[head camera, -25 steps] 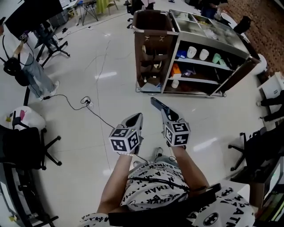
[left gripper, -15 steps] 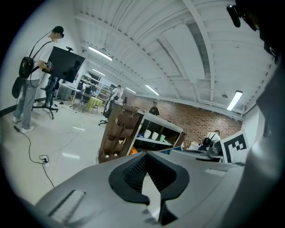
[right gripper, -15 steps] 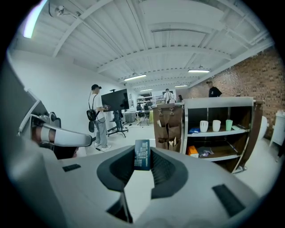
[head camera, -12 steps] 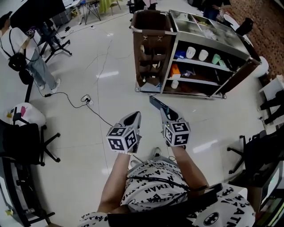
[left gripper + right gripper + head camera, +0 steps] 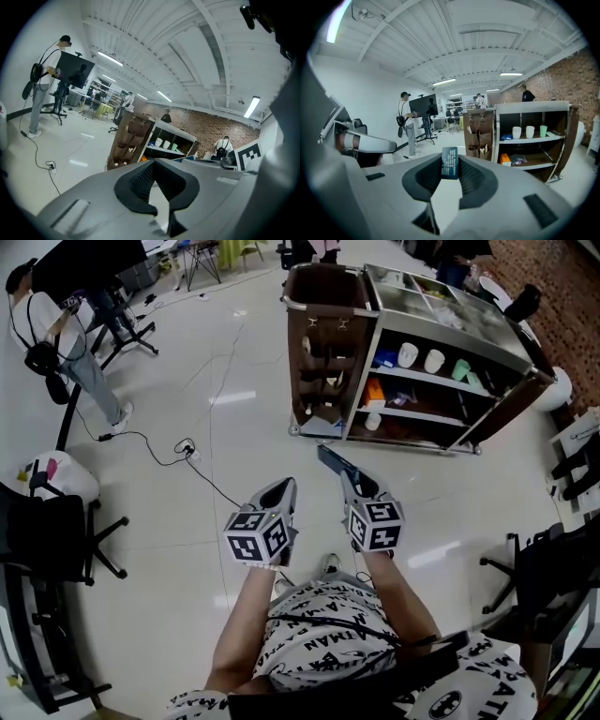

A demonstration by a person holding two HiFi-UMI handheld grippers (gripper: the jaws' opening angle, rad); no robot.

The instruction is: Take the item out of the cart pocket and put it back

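Note:
A brown cart [image 5: 441, 334] with open shelves stands on the floor ahead of me. A brown pocket organiser [image 5: 323, 352] hangs on its left end, several pockets with small items in them; it also shows in the right gripper view [image 5: 480, 136] and the left gripper view [image 5: 127, 143]. My right gripper [image 5: 330, 459] is shut on a flat dark blue packet [image 5: 450, 163], which stands upright between the pads, well short of the cart. Beside it my left gripper [image 5: 284, 491] is shut with nothing in it [image 5: 155, 164].
Cups [image 5: 419, 357] and small goods sit on the cart shelves. A cable with a socket [image 5: 187, 451] runs over the floor to the left. Office chairs stand at the left [image 5: 47, 540] and right [image 5: 544, 563]. A person [image 5: 70, 343] stands far left by a monitor stand.
Both grippers stay where they were, the right one still holding the packet. The view has shifted slightly, and the person at the far left has moved.

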